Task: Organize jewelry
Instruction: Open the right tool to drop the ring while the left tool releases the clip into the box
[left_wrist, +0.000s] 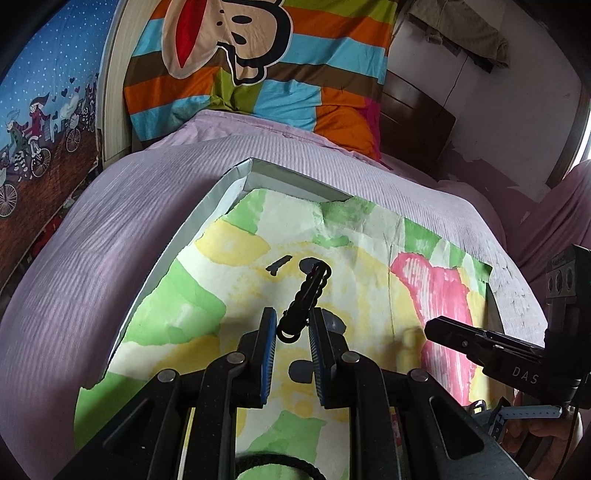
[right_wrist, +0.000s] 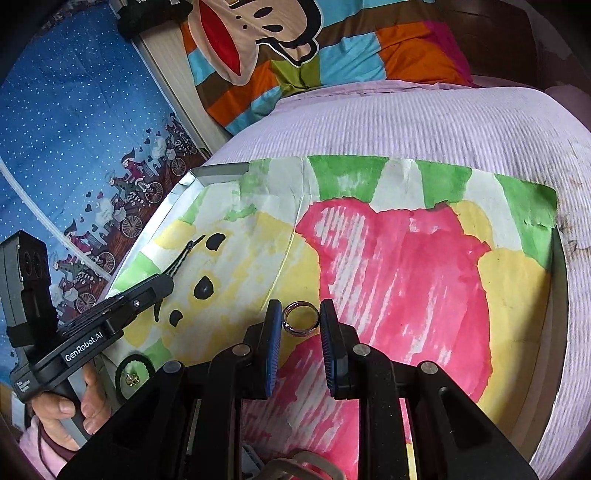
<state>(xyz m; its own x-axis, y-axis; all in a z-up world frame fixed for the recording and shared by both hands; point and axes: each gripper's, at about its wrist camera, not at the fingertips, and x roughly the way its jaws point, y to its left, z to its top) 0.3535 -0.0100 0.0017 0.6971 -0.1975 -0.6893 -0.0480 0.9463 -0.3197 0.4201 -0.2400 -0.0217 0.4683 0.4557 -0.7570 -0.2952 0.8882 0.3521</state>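
My left gripper (left_wrist: 293, 326) hangs over the painted paper (left_wrist: 229, 295) lining the shallow box (left_wrist: 236, 177). A black beaded hair clip (left_wrist: 304, 301) sits between its blue pads (left_wrist: 269, 332), the clip's ringed end nearest the camera; the jaws stand slightly apart, and I cannot tell if they actually press on it. The clip's far end reaches the black painted blot toward the box's far corner.

My right gripper (right_wrist: 300, 321) is over the pink patch of the same paper (right_wrist: 406, 266). A small metal ring (right_wrist: 300, 318) lies between its pads (right_wrist: 272, 325); jaws spread, with a sliver of gap showing on each side of the ring.

Near the box's front left edge, a black hair tie (right_wrist: 133, 373) circles a small gold piece, too small to identify. The box rests on a lilac ribbed bedspread (right_wrist: 424, 122), a striped cartoon pillow (left_wrist: 229, 66) beyond it.
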